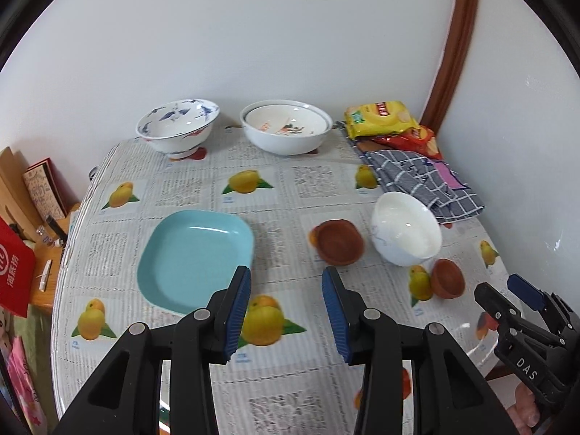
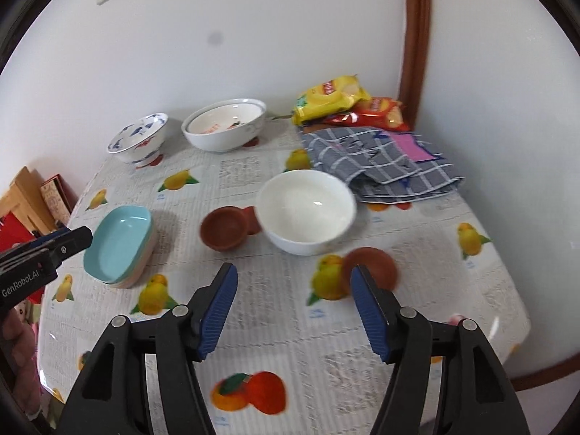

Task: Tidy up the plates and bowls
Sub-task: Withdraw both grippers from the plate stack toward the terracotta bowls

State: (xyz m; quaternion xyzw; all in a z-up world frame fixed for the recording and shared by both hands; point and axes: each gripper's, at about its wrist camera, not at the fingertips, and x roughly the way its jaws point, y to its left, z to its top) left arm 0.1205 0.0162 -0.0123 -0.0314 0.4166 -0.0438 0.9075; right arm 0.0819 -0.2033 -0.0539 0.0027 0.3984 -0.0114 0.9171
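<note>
A light blue square plate [image 1: 195, 257] lies at the table's left, on top of other plates as the right wrist view [image 2: 119, 244] shows. A white bowl [image 1: 406, 230] [image 2: 306, 214] stands mid-right with a brown bowl [image 1: 339, 241] [image 2: 226, 230] to its left and another brown bowl [image 1: 447, 277] [image 2: 373, 266] nearer. At the back stand a blue-patterned bowl [image 1: 177, 125] [image 2: 139, 137] and a large white bowl [image 1: 286, 128] [image 2: 224, 123] holding a plate. My left gripper [image 1: 286, 311] is open and empty, near the blue plate's edge. My right gripper [image 2: 293, 313] is open and empty, before the near brown bowl.
A checked grey cloth [image 1: 420, 181] [image 2: 380, 166] and yellow and red snack bags [image 1: 384, 117] [image 2: 337, 99] lie at the back right corner by the wall. The fruit-print tablecloth [image 1: 290, 380] covers the table. Boxes and a red bag [image 1: 14, 272] sit beyond the left edge.
</note>
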